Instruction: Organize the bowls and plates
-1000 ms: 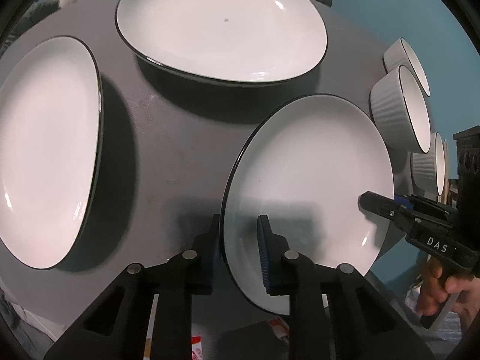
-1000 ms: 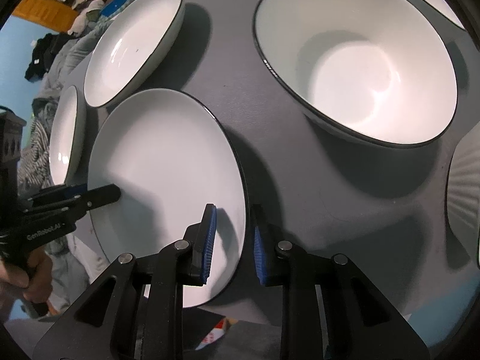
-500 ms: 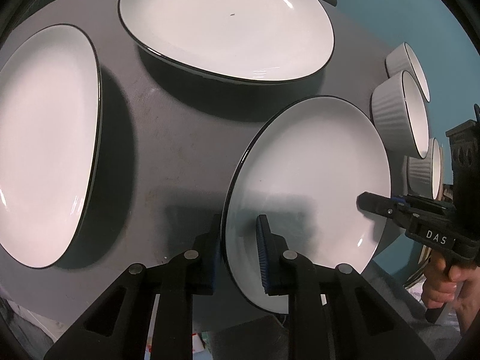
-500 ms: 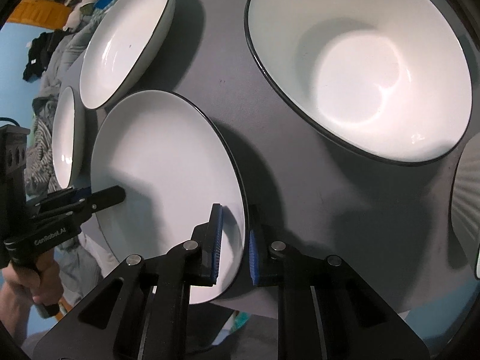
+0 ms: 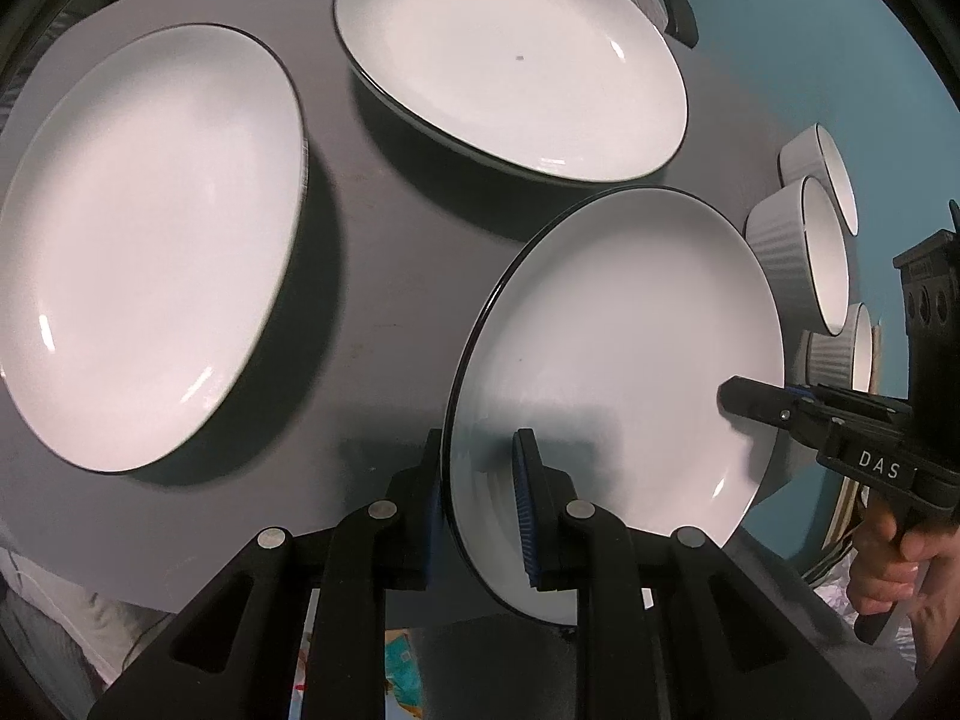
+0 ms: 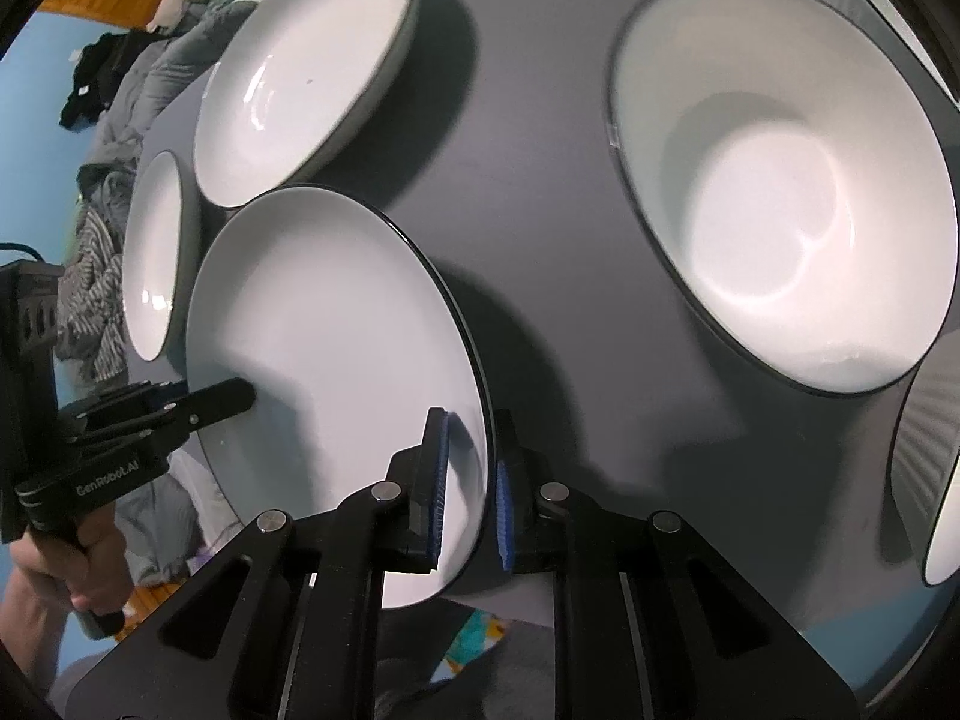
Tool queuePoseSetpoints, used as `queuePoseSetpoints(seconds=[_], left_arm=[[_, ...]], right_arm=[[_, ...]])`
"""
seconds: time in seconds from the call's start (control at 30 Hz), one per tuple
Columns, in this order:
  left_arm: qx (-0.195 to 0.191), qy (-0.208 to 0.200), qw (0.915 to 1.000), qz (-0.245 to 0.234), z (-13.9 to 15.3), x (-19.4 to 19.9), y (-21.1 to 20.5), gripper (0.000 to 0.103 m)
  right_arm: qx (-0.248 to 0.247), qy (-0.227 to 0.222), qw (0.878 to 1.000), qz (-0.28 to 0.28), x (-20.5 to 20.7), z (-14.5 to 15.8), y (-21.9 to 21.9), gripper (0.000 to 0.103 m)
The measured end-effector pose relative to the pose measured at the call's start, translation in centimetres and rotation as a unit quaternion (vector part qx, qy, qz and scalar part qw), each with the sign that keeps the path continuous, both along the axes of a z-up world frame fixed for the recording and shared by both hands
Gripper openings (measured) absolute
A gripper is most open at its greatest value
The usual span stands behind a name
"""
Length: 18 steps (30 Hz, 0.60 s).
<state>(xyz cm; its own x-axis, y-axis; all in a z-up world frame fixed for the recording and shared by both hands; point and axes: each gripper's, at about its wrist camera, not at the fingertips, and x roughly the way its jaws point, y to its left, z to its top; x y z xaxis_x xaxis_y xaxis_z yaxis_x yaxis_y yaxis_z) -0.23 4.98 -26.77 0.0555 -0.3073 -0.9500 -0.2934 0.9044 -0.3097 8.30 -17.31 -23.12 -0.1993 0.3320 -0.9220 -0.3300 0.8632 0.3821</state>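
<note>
The small black-rimmed plate (image 5: 624, 348) sits at the near edge of the grey table (image 5: 372, 276), overhanging it, and looks slightly raised off the top. In the left wrist view the left gripper (image 5: 480, 498) has its jaws around the plate's near rim, one pad under and one on the white face, pinching it. The right gripper (image 5: 780, 408) reaches in from the right and bites the opposite rim. Two larger plates (image 5: 144, 240) lie farther in, and ribbed bowls (image 5: 798, 252) stand along the right edge.

In the right wrist view the right gripper (image 6: 468, 492) straddles the same plate's (image 6: 324, 348) rim, jaws narrowed onto it with little gap. The left gripper (image 6: 180, 408) holds the far side. A deep bowl (image 6: 780, 180) lies farther in.

The step appears to be a two-handed lift. Next, both grips should probably rise together and level, carrying the plate toward a larger plate for stacking.
</note>
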Motion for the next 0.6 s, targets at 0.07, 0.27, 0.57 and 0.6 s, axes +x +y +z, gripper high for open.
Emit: queuePoseSetpoints(seconds=[0.07, 0.27, 0.57, 0.6], left_arm=[[0.001, -0.005, 1.0, 0.002, 0.4, 0.2, 0.5, 0.02], [0.003, -0.021, 0.9997, 0.006, 1.9, 0.8, 2.2, 0.02], [0.015, -0.042, 0.999, 0.007, 3.5, 3.2, 4.3, 0.02], [0.017, -0.044, 0.9989, 0.007, 3.6, 3.4, 4.4, 0.02]], right_arm=[[0.0, -0.002, 1.0, 0.005, 0.0, 0.3, 0.5, 0.014], [0.002, -0.013, 1.0, 0.016, 0.7, 1.4, 1.8, 0.014], [0.008, -0.024, 1.0, 0.015, 3.2, 2.0, 4.3, 0.014], [0.01, -0.025, 1.0, 0.014, 3.7, 2.1, 4.6, 0.014]])
